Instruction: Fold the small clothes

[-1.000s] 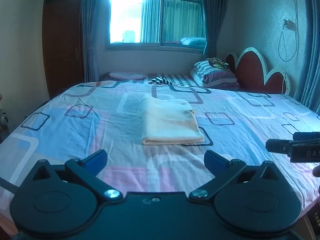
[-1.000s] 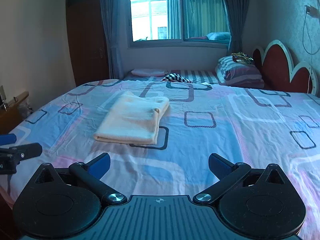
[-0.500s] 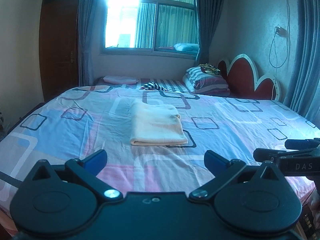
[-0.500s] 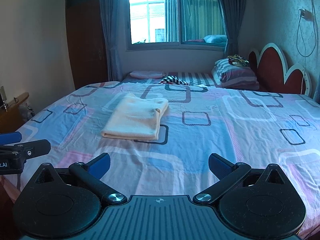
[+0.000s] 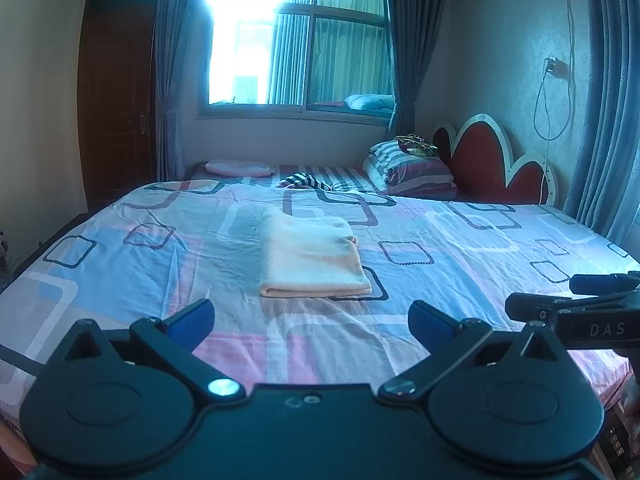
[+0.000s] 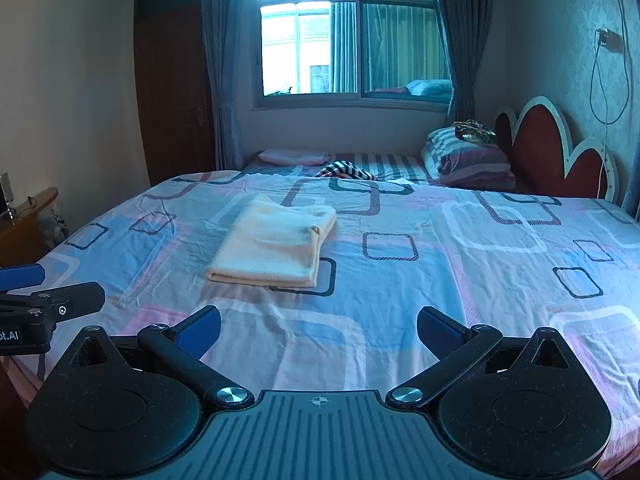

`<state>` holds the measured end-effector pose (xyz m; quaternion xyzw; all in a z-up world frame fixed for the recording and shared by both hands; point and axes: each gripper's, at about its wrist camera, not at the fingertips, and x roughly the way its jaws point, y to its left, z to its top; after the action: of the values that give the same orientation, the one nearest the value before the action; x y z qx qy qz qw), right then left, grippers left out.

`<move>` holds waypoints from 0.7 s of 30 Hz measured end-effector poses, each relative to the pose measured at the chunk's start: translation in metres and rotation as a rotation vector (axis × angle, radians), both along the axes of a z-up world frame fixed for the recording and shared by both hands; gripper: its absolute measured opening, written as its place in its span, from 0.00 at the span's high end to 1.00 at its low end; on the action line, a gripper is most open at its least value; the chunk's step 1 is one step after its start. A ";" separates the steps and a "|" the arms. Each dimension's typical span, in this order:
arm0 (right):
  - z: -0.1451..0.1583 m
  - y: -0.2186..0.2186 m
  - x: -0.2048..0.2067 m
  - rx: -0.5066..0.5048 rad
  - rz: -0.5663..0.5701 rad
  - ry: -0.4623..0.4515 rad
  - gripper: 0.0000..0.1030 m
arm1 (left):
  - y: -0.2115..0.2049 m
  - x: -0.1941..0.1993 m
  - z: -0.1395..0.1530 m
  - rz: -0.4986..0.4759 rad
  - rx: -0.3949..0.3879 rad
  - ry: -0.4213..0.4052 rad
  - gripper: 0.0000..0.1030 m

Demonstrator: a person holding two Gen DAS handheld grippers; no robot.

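A pale peach garment (image 5: 312, 258) lies folded into a neat rectangle on the patterned bedsheet (image 5: 460, 240); it also shows in the right wrist view (image 6: 276, 246). My left gripper (image 5: 311, 322) is open and empty, held above the near edge of the bed, well short of the garment. My right gripper (image 6: 319, 330) is open and empty, also back from the garment and to its right. Each gripper shows at the edge of the other's view: the right one (image 5: 576, 312) and the left one (image 6: 44, 304).
A striped cloth (image 6: 346, 170) and a pink folded item (image 6: 294, 156) lie at the far side of the bed. Striped pillows (image 6: 468, 158) rest by the red headboard (image 6: 560, 148). A wooden nightstand (image 6: 28, 220) stands at the left.
Both grippers have drawn back and up from the bed, so the folded garment looks smaller and farther away. Both stay open and empty.
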<state>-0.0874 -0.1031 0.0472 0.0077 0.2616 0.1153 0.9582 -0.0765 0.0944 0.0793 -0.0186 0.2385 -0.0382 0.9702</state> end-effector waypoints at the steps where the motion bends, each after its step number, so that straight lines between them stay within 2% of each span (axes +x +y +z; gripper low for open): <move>1: 0.000 0.000 0.001 -0.001 0.000 0.001 0.00 | 0.000 0.000 0.000 -0.001 0.001 -0.001 0.01; 21: 0.008 -0.011 0.000 -0.005 0.005 -0.002 0.00 | -0.004 -0.003 0.006 0.004 0.012 -0.002 0.01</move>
<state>-0.0870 -0.1139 0.0549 0.0045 0.2609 0.1171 0.9582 -0.0791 0.0904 0.0849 -0.0131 0.2376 -0.0351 0.9706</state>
